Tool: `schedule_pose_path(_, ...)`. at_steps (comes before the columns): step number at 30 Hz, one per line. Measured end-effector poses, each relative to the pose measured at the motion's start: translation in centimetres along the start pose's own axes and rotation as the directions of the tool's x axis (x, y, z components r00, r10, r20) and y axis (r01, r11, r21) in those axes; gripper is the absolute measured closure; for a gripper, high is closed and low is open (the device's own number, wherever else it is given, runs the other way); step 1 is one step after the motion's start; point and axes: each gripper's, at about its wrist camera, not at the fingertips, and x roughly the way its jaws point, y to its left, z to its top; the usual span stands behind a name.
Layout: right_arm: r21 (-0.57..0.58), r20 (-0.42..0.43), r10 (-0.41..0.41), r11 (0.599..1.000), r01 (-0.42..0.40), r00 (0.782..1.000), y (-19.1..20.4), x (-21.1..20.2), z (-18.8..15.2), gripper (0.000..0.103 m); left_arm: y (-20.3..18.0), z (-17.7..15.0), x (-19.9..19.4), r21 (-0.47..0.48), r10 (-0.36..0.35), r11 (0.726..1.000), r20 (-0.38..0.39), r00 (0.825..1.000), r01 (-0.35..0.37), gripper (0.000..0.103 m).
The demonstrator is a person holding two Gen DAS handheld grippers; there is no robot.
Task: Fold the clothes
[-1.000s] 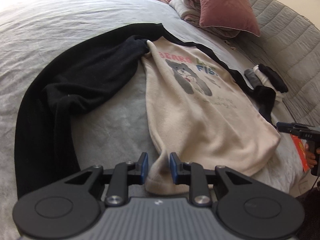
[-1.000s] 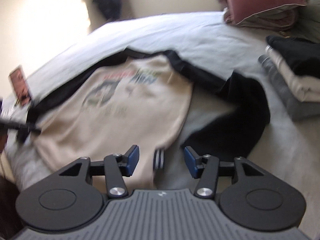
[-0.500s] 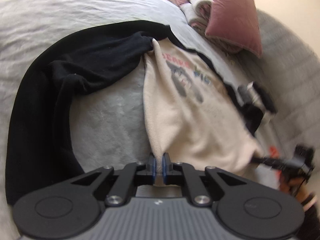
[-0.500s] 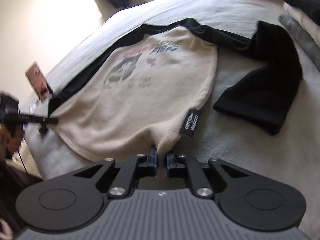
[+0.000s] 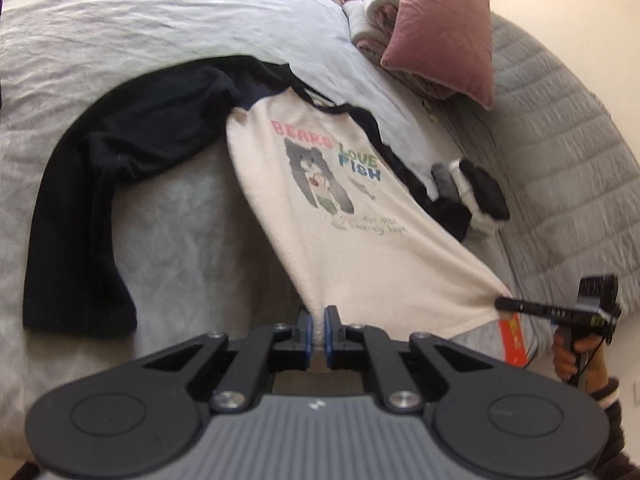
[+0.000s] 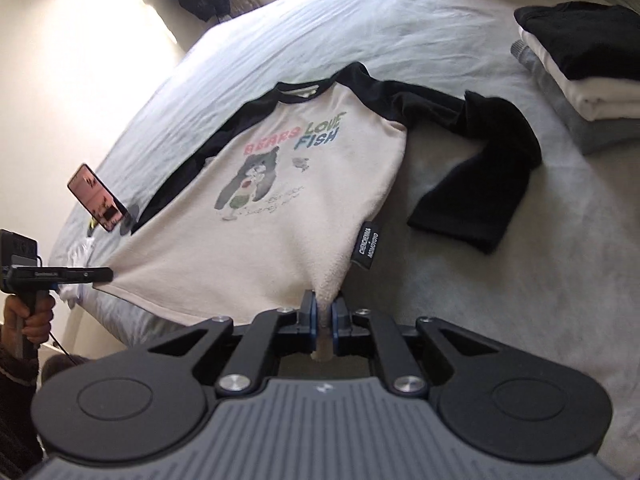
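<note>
A cream shirt [image 5: 360,240] with black sleeves and a bear print lies face up on the grey bed; it also shows in the right wrist view [image 6: 280,208]. My left gripper [image 5: 316,330] is shut on the hem's left corner. My right gripper [image 6: 324,318] is shut on the hem's right corner, beside a black side label [image 6: 367,246]. The hem is stretched between them, lifted a little off the bed. Each gripper shows in the other's view, the right gripper [image 5: 504,303] and the left gripper [image 6: 106,275]. One black sleeve [image 5: 80,208] curves left; the other black sleeve [image 6: 480,184] is bent right.
A stack of folded clothes [image 6: 580,68] sits on the bed at the right, also in the left wrist view [image 5: 472,192]. A pink pillow [image 5: 444,40] and bundled linens lie at the head. A phone on a stand [image 6: 98,200] stands at the bed's left edge.
Both grippers went from open to shut on the shirt's hem corners. They have since pulled the hem back and taut, straightening the shirt's body.
</note>
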Motion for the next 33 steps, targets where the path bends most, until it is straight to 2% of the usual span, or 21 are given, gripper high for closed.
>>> schedule_pose_path(6, 0.011, -0.078, -0.041, 0.999, 0.042, 0.996, -1.0, 1.2, -2.5, 0.095, 1.1, -2.8, 0.6, 0.034, 0.052, 0.998, -0.054, 0.997, -0.050, 0.097)
schedule_pose_path(13, 0.024, -0.159, -0.092, 0.995, 0.097, 0.983, -2.3, 5.2, -3.4, 0.095, 3.3, -3.0, 3.7, 0.047, 0.140, 0.990, -0.132, 0.981, -0.135, 0.097)
schedule_pose_path(17, -0.020, -0.192, -0.121, 0.993, 0.119, 0.974, -2.4, 6.6, -3.4, 0.094, 3.3, -2.3, 4.3, 0.083, 0.149, 0.987, -0.166, 0.975, -0.137, 0.095)
schedule_pose_path(18, -0.029, -0.197, -0.120, 0.993, 0.116, 0.973, -2.3, 6.6, -3.3, 0.093, 2.9, -1.9, 4.2, 0.113, 0.149, 0.985, -0.181, 0.972, -0.130, 0.095)
schedule_pose_path(20, -0.054, -0.215, -0.125, 0.992, 0.115, 0.969, -2.1, 6.4, -2.7, 0.084, 2.2, -1.0, 3.9, 0.164, 0.166, 0.977, -0.197, 0.966, -0.134, 0.084)
schedule_pose_path(21, -0.075, -0.214, -0.141, 0.989, 0.128, 0.967, -1.9, 6.1, -2.4, 0.073, 2.0, -0.5, 3.7, 0.188, 0.176, 0.972, -0.203, 0.963, -0.138, 0.079)
schedule_pose_path(22, -0.099, -0.209, -0.165, 0.984, 0.147, 0.964, -1.6, 5.7, -2.1, 0.060, 1.7, 0.2, 3.5, 0.208, 0.183, 0.968, -0.197, 0.963, -0.141, 0.072)
schedule_pose_path(23, -0.115, -0.195, -0.174, 0.981, 0.154, 0.965, -1.5, 5.4, -1.7, 0.056, 1.5, 0.7, 3.1, 0.225, 0.189, 0.964, -0.185, 0.964, -0.145, 0.069)
schedule_pose_path(29, -0.081, -0.098, -0.138, 0.988, 0.130, 0.986, -2.0, 3.9, 2.3, 0.056, 0.4, 5.4, 3.6, 0.288, 0.232, 0.936, -0.077, 0.970, -0.201, 0.050)
schedule_pose_path(33, -0.078, -0.017, -0.115, 0.990, 0.114, 0.993, -1.9, 4.7, 5.6, 0.056, 0.4, 9.3, 5.2, 0.294, 0.245, 0.926, 0.007, 0.970, -0.236, 0.045)
